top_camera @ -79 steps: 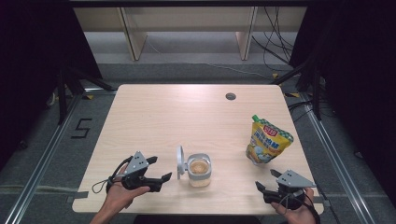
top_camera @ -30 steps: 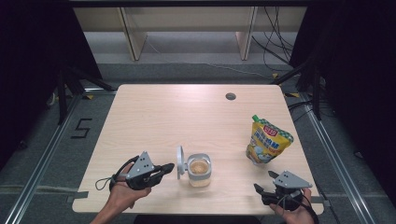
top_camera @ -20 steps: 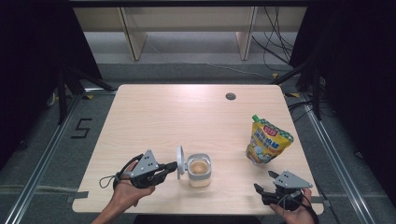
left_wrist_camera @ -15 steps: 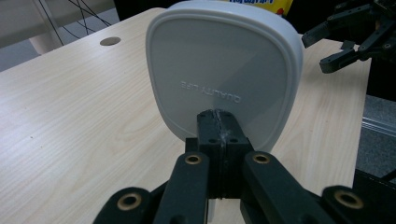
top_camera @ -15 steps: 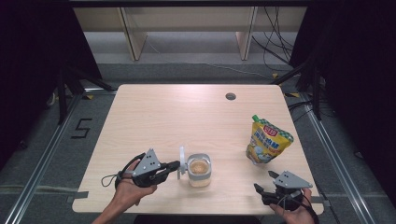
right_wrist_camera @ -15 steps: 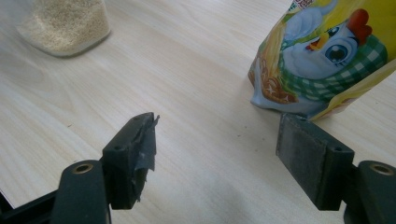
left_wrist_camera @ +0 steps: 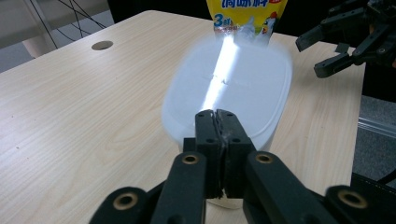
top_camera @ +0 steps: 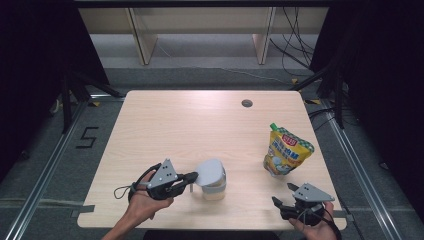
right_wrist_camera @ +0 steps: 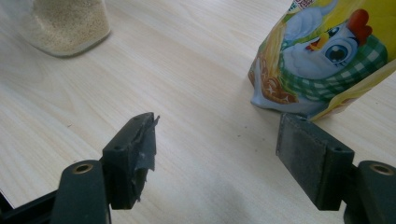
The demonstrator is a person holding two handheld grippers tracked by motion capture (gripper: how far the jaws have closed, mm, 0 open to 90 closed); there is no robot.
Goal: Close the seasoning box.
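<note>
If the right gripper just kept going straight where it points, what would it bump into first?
Probably the yellow pouch. In the right gripper view, the open right gripper has bare table directly ahead, with the pouch just beyond, a bit to one side, so it might only clip the pouch's lower edge. Depth is hard to judge.

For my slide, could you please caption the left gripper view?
Shut left claw pushes the white lid down over the jar.
</note>
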